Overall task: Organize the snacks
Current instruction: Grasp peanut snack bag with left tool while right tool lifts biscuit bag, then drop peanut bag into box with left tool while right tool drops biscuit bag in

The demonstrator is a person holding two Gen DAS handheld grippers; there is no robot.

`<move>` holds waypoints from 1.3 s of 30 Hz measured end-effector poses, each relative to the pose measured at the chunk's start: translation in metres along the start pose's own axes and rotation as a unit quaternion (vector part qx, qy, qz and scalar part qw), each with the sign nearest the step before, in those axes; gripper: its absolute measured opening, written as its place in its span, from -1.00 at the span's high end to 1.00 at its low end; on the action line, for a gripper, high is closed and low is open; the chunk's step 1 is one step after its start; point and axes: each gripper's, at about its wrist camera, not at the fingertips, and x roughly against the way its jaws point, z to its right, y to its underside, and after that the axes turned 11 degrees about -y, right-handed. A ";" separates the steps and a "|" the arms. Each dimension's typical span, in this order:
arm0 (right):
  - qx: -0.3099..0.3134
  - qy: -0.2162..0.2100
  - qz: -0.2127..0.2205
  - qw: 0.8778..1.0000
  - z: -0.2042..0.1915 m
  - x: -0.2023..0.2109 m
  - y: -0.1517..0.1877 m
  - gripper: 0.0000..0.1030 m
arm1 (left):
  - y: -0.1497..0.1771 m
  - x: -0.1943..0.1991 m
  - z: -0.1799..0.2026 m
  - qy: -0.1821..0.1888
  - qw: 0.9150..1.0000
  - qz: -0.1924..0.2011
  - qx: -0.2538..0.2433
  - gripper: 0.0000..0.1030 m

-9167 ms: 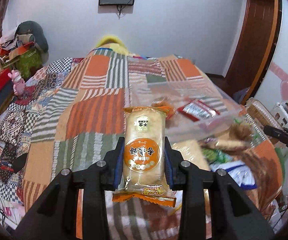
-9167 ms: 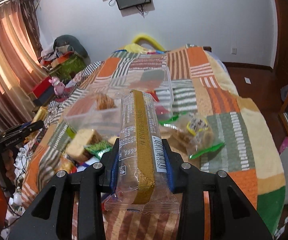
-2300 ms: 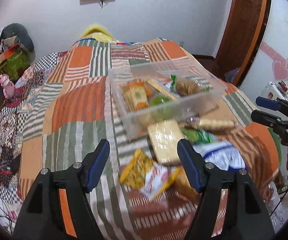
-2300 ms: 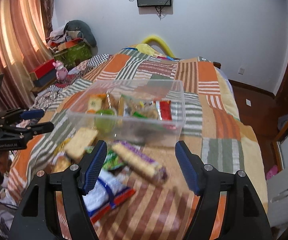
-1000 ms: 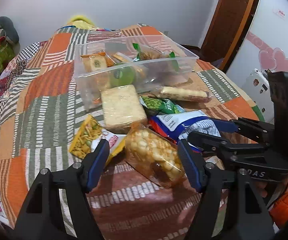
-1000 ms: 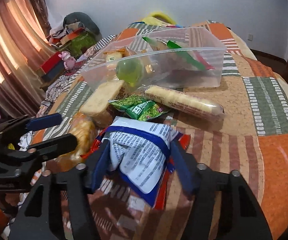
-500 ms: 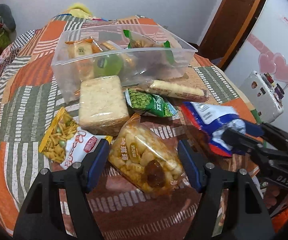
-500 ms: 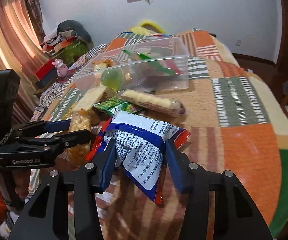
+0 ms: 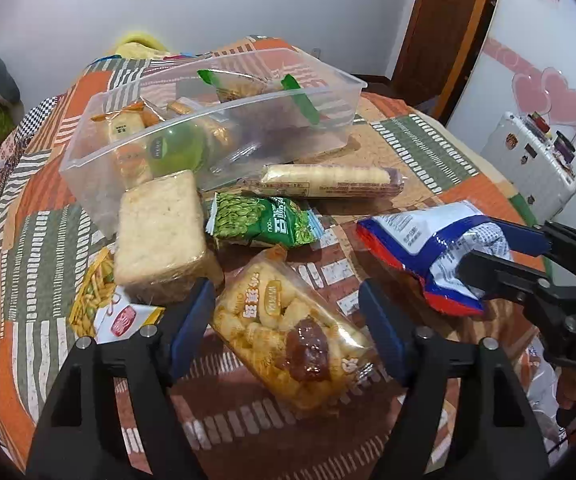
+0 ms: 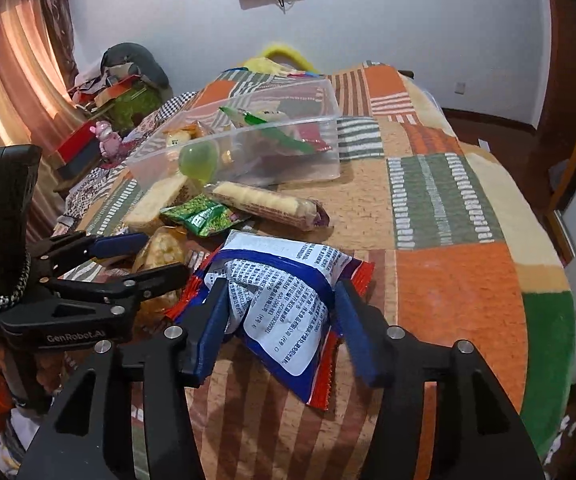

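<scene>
right tongs [image 10: 278,316]: pinching the blue-white-red snack bag [image 10: 284,300] at its crumpled middle, blue pads dug into both sides. Bag hangs tilted, lower end toward the camera. In the left wrist view the same bag [image 9: 431,248] sticks out of the right tongs [image 9: 483,246] at the right edge.
left tongs [image 9: 286,320]: spread wide, nothing between the pads, straddling the clear bag of puffed snacks [image 9: 288,332]. Can't tell if a pad touches the bag. In the right wrist view the left tongs [image 10: 140,256] sit low at the left, with the puffed bag [image 10: 160,256] between the fingers.
near left tongs: square cracker pack [image 9: 160,232] just behind the left finger; yellow mixed-snack bag [image 9: 108,304] partly under it.
middle: green pea bag [image 9: 262,222] beside the cracker pack; long biscuit roll [image 9: 327,186] behind it, lying crosswise just in front of the bin.
bin: clear plastic bin [image 9: 128,204] at the far side of the pile, already holding an orange-trimmed rice cracker pack [image 9: 122,128], a green jelly cup [image 9: 176,146], a green-edged bag [image 9: 248,84] and more packs I can't identify.
surface: all on a bed with a patchwork blanket [image 9: 40,240], orange, green and striped.
</scene>
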 end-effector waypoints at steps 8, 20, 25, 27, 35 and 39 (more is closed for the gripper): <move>-0.032 -0.008 -0.007 0.999 0.011 -0.006 0.003 -0.27 | 0.002 -0.011 -0.012 0.016 0.999 -0.016 0.029 -0.57; -0.032 -0.049 -0.014 0.998 0.005 -0.014 0.004 0.04 | 0.014 -0.021 -0.021 0.048 0.997 -0.045 0.049 -0.68; -0.035 -0.050 -0.008 0.998 0.005 -0.013 0.005 0.09 | 0.019 -0.010 0.000 0.014 1.000 -0.018 -0.009 -0.34; -0.040 -0.054 -0.006 0.998 0.006 -0.011 0.005 0.11 | 0.017 -0.008 -0.003 0.012 1.000 -0.020 0.000 -0.26; -0.037 -0.053 0.003 0.998 0.006 -0.001 0.004 0.14 | 0.016 0.004 -0.013 0.012 1.000 -0.004 0.009 0.03; -0.035 -0.053 0.014 0.998 0.004 0.005 -0.001 0.14 | 0.009 0.023 -0.016 0.009 1.000 0.027 0.007 0.04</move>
